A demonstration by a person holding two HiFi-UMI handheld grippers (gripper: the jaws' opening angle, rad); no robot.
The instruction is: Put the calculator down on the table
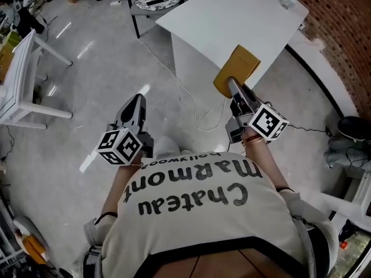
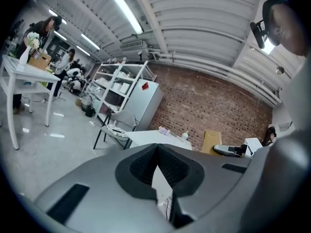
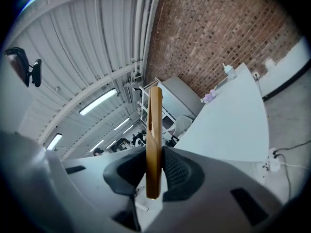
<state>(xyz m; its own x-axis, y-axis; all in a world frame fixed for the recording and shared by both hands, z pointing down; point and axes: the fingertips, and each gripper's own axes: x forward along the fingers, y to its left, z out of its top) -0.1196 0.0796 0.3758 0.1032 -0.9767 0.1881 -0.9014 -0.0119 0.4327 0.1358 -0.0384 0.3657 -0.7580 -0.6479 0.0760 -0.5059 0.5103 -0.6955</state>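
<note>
- Workshop with a glossy grey floor [image 1: 87, 74] and a brick wall [image 1: 342, 33]. A white table [image 1: 232, 22] stands ahead, its near part bare.
- Calculator [image 1: 237, 69]: a flat tan slab held in the air at the table's near edge, apparently not yet resting on it.
- Right gripper [image 1: 233, 88] has its pads clamped on the slab's near end, which shows edge-on between them [image 3: 155, 140].
- Handling (judged): thin, rigid and light with a smooth casing, so it could pivot in an end grip. Lay it flat before letting go.
- Left gripper [image 1: 137, 100] hangs well apart over the floor, its tips together with nothing between them.
</note>
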